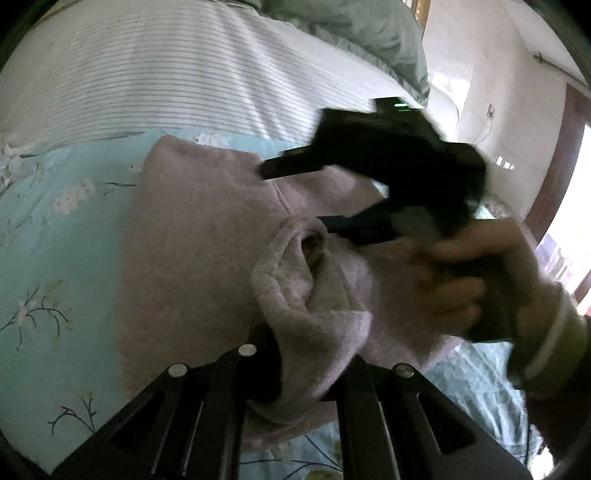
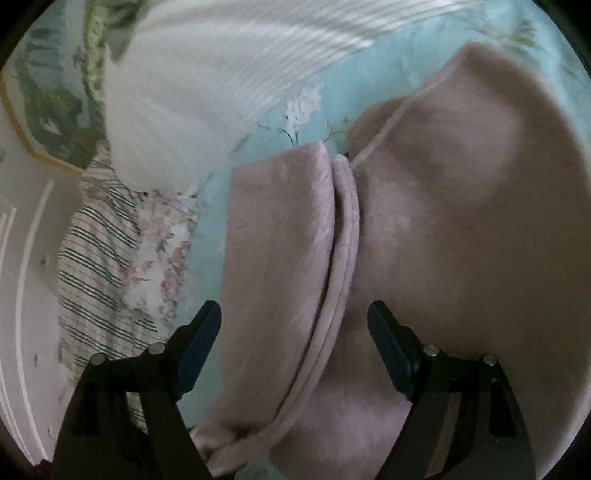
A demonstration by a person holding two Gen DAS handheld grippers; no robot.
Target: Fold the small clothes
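A pink fleece garment point(image 1: 199, 251) lies on a light blue floral bedsheet point(image 1: 55, 258). My left gripper point(image 1: 306, 354) is shut on a bunched fold of the pink garment and lifts it a little. In the left wrist view my right gripper point(image 1: 295, 199) hovers open over the garment's far side, held by a hand point(image 1: 480, 273). In the right wrist view the right gripper point(image 2: 295, 332) is open, its fingers point(image 2: 199, 343) apart on either side of a hemmed edge of the garment point(image 2: 461, 240), just above the cloth.
A white striped duvet point(image 1: 166, 74) lies beyond the garment, with a grey-green blanket point(image 1: 362, 33) behind it. A striped pillow point(image 2: 96, 266) and floral cloth point(image 2: 162, 251) lie to the left in the right wrist view. A wall and door frame point(image 1: 554, 177) are at the right.
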